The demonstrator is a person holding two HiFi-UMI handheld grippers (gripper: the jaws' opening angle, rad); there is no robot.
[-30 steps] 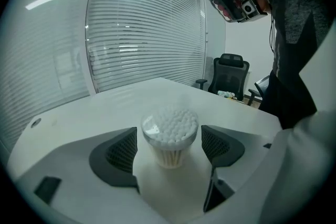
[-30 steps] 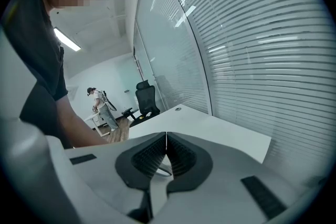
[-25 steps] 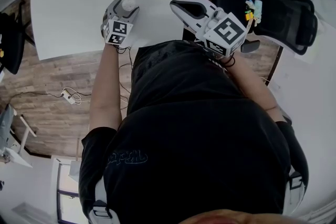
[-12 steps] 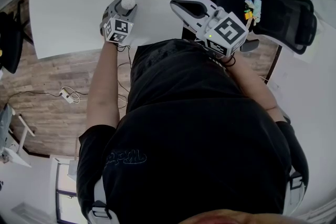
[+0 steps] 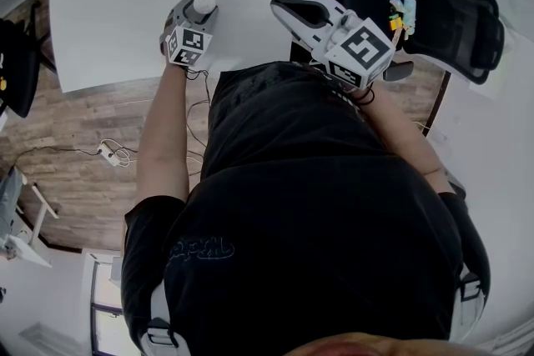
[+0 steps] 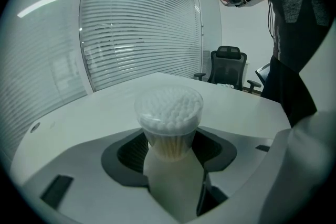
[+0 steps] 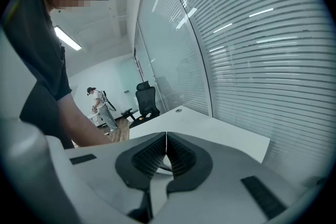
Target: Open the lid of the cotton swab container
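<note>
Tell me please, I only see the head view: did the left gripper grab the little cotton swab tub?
Observer: Yes. In the left gripper view, the left gripper has just been closing. Its pads press both sides of the cotton swab container.
Operator: Is the lid off?
Observer: No. The clear lid sits closed on top.
Operator: What's the other one holding?
Observer: Nothing. The right gripper has its jaws together and empty.
</note>
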